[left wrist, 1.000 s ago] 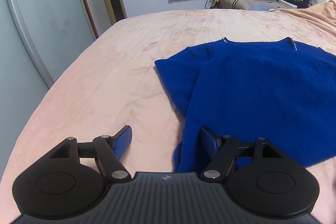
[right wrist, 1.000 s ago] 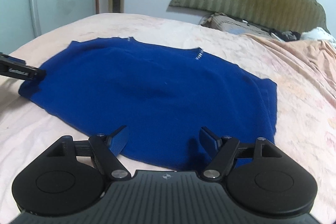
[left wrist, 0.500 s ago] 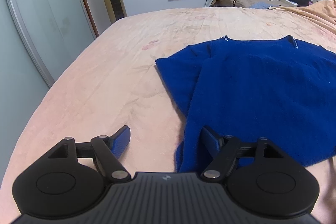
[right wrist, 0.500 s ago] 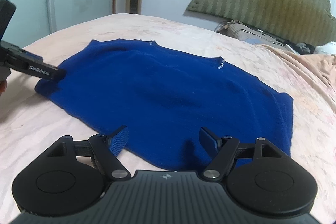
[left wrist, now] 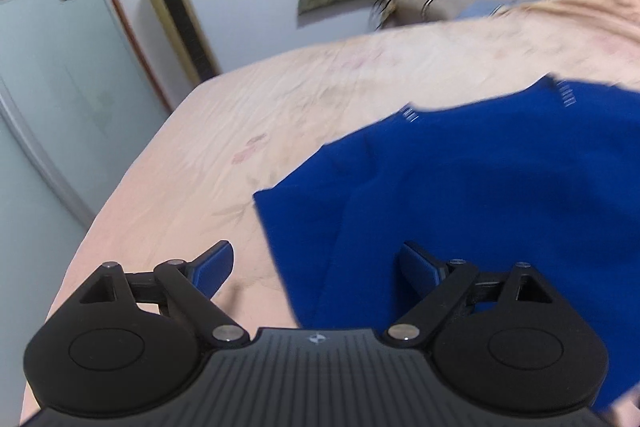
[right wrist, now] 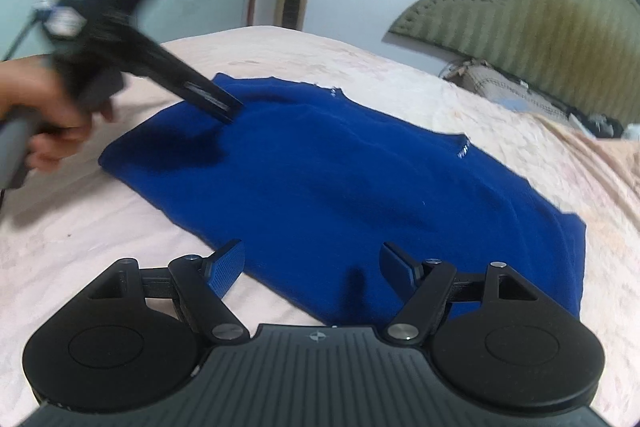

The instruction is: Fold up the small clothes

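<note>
A blue knit sweater (right wrist: 340,179) lies spread flat on the pink bed sheet (right wrist: 80,227), its left sleeve folded in over the body. It also shows in the left wrist view (left wrist: 480,195). My left gripper (left wrist: 316,263) is open and empty, over the sweater's left side, with the folded sleeve edge between its fingers. In the right wrist view the left gripper (right wrist: 224,107) is blurred, its tip over the sweater's far left shoulder. My right gripper (right wrist: 312,263) is open and empty, low over the sweater's near hem.
A green padded headboard (right wrist: 528,15) and a cluttered bedside pile (right wrist: 520,91) stand at the back. A gold tower fan (left wrist: 176,7) and a frosted glass door (left wrist: 44,67) stand left of the bed. A peach blanket (left wrist: 580,7) lies at the far right.
My left gripper has lifted and swung in over the sweater's left shoulder; its view is tilted and blurred. My right gripper has drawn back and risen a little. Both stay open.
</note>
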`<action>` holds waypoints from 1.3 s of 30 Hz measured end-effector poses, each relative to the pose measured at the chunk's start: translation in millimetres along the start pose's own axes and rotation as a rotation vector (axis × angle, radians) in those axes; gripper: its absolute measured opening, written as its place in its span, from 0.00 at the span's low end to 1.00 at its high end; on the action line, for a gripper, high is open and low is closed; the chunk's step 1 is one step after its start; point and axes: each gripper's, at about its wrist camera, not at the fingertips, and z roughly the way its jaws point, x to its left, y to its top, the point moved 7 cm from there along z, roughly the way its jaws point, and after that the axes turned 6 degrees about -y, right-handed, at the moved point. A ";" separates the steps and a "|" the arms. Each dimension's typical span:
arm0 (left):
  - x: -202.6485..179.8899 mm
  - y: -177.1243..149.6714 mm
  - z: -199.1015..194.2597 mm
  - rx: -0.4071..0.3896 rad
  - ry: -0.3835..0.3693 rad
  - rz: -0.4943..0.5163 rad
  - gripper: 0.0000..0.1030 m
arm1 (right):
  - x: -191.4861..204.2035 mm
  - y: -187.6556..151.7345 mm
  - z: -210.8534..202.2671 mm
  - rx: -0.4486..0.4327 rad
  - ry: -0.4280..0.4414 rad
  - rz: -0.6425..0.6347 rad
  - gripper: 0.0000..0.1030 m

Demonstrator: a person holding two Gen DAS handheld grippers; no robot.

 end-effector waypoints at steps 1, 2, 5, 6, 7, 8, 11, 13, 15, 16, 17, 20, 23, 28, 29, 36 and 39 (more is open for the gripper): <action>2.9 -0.7 5.1 0.010 0.013 -0.009 0.89 | 3.5 0.2 -1.7 -0.008 -0.003 -0.019 0.76; 7.0 -0.7 9.0 0.015 0.017 -0.028 0.89 | 5.9 0.3 -3.2 -0.015 -0.005 -0.033 0.76; 15.0 2.9 7.1 0.008 -0.006 -0.079 0.89 | 13.8 0.9 -5.3 -0.030 -0.006 -0.069 0.78; 16.2 3.4 6.6 0.005 -0.005 -0.082 0.89 | 15.8 1.1 -4.9 -0.031 -0.006 -0.076 0.78; 16.5 3.8 6.4 0.005 -0.002 -0.077 0.89 | 18.5 1.8 -4.5 -0.031 -0.003 -0.081 0.78; 16.1 3.7 6.1 0.007 0.000 -0.071 0.89 | 21.3 2.2 -4.2 -0.031 0.002 -0.085 0.78; 14.7 1.5 6.8 0.012 0.000 -0.063 0.89 | 31.1 4.9 -4.2 -0.039 0.018 -0.109 0.78; 14.7 -0.1 7.6 0.016 -0.001 -0.065 0.89 | 38.6 7.1 -3.5 -0.045 0.019 -0.137 0.78; 15.4 -0.9 8.5 0.019 -0.005 -0.072 0.89 | 44.5 8.2 -2.6 -0.050 0.012 -0.166 0.78; 15.7 -1.3 8.4 0.019 -0.008 -0.075 0.89 | 47.8 8.3 -2.4 -0.052 0.009 -0.181 0.79; 16.0 -1.5 8.5 0.020 -0.010 -0.077 0.89 | 50.6 8.3 -2.3 -0.054 0.008 -0.191 0.79; 17.3 -0.9 10.8 0.023 -0.018 -0.080 0.89 | 57.4 8.8 -1.5 -0.055 0.013 -0.208 0.79; 18.2 -1.8 10.9 0.025 -0.026 -0.089 0.89 | 62.8 8.5 -0.7 -0.055 0.018 -0.219 0.79; 22.8 -3.0 8.9 0.013 -0.077 -0.113 0.90 | 74.2 8.0 5.7 -0.066 0.002 -0.269 0.80; 24.4 -3.0 8.1 0.007 -0.101 -0.121 0.90 | 77.6 8.1 8.1 -0.072 -0.008 -0.283 0.81; 45.1 -7.0 13.3 0.010 -0.307 -0.230 0.91 | 101.1 16.0 25.1 -0.170 -0.132 -0.395 0.87; 45.5 -12.7 24.8 0.054 -0.401 -0.245 0.91 | 112.3 20.8 33.2 -0.207 -0.177 -0.440 0.87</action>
